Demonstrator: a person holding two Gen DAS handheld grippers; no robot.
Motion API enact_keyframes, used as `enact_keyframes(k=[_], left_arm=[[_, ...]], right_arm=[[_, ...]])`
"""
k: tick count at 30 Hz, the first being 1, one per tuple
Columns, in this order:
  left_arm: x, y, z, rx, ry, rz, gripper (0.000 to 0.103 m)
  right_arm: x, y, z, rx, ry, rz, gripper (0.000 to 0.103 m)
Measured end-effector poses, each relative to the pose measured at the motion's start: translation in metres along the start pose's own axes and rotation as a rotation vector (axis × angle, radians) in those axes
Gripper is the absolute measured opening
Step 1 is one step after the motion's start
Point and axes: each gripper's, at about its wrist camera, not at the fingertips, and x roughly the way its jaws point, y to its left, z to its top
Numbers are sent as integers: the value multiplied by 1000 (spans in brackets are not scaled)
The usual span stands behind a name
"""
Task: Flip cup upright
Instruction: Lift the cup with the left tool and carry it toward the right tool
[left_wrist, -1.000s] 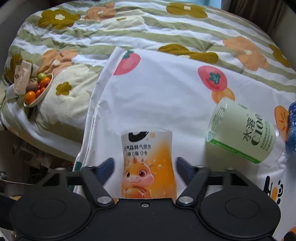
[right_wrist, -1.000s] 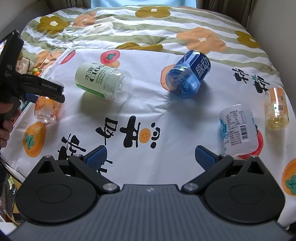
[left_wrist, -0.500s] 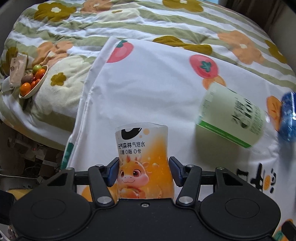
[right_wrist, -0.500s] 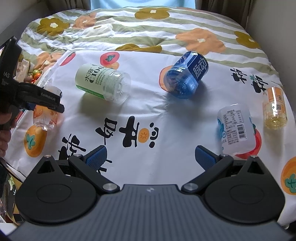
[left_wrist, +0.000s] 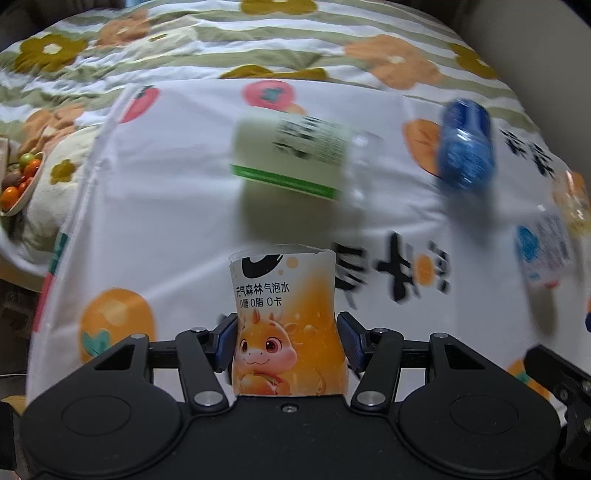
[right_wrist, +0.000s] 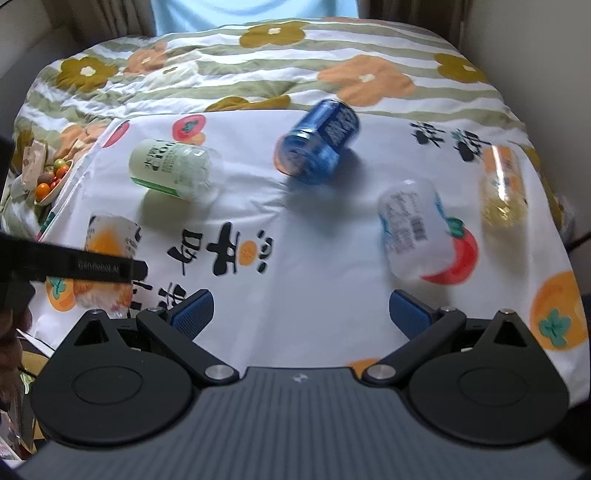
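Note:
My left gripper (left_wrist: 287, 339) is shut on the orange dragon-print cup (left_wrist: 286, 321), pads on both its sides, cut rim pointing away from me. In the right wrist view the same cup (right_wrist: 109, 258) is held above the cloth's left edge, partly hidden by the left gripper's arm. My right gripper (right_wrist: 301, 308) is open and empty over the white printed cloth (right_wrist: 314, 280). A green-and-white cup (right_wrist: 173, 168), a blue cup (right_wrist: 319, 142), a white-labelled cup (right_wrist: 413, 225) and a yellow cup (right_wrist: 502, 184) lie on their sides on the cloth.
The cloth lies on a flowered quilt (right_wrist: 258, 62). A small dish of cherry tomatoes (right_wrist: 51, 179) sits at the quilt's left edge, next to a paper packet (right_wrist: 31, 162). The bed drops off at the left and right.
My left gripper has closed on the orange cup and swung to the right with it. The right gripper's view has shifted a little; it stays open.

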Motion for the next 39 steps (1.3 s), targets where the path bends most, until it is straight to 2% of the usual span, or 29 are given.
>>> enact_keyframes(k=[5,11,24,25,27,29,39], left_arm=[[3,-22,-12,20,9,-25,61],[16,-42,-19,44,15,-21,61],[32,-57,-15,79,24,14,63],[32,-57,-14,81,25,13,63],[30,-58,-15,84,24,3,78],[29,-60,-15,90,13,7,85],[25,-62,-15,124,-1,27,85]], right_arm=[[-11,-15,-14,26,-4,-20,103],[-18,-29,-27,45,0,-36,103],[-15,-40,-37,53,24,-38,103],[-14,-40,-37,53,23,-39,103],[-15,-40,-37,54,19,-39,103],[-15,-41,-37,57,17,-40,103],[-16,-41,-36,65,19,-36,103]])
